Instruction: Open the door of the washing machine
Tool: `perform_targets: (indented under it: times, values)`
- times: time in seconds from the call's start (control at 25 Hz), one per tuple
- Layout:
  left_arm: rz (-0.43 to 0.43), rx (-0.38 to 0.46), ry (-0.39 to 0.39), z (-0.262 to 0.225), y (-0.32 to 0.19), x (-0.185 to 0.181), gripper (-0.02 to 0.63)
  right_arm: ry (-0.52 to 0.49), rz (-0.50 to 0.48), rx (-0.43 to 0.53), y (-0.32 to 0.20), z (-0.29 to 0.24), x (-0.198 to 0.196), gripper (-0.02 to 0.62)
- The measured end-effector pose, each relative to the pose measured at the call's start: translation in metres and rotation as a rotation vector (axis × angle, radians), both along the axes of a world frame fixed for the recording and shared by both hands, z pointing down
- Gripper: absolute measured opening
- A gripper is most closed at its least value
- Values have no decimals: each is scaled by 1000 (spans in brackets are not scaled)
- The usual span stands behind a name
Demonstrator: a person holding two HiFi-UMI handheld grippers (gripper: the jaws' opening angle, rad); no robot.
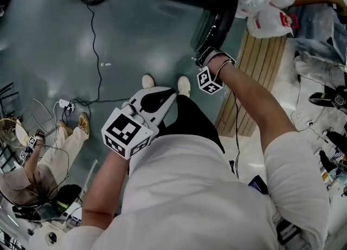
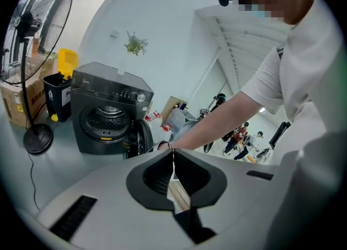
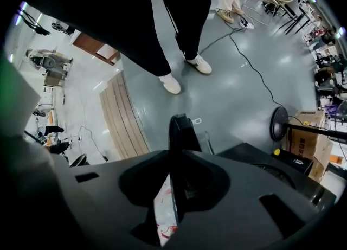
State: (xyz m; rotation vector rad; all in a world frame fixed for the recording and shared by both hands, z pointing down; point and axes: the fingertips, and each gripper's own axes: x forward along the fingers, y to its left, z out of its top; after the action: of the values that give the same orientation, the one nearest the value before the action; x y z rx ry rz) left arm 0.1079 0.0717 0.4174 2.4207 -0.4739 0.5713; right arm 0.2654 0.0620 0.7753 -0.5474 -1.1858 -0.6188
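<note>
While right hand-held gripper point(image 3: 172, 156) tight on door point(image 3: 181, 127) edge, left hand-held gripper point(image 2: 173, 158) clenched empty, well apart.

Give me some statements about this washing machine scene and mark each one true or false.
1. The door of the washing machine stands open, drum showing. True.
2. The left tongs grip the door. False: they are shut on nothing, away from the machine.
3. The right tongs are closed on the door's edge. True.
4. The machine is white. False: it is dark grey.
5. A standing fan stands on the floor beside the machine. True.
</note>
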Motion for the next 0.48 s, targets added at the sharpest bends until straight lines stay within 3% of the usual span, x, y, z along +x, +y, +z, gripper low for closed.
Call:
perform_targets:
  times: [0.48]
  values:
    - [13, 13, -1, -7, 15, 22, 20, 45, -61, -5, 26, -4, 52, 91]
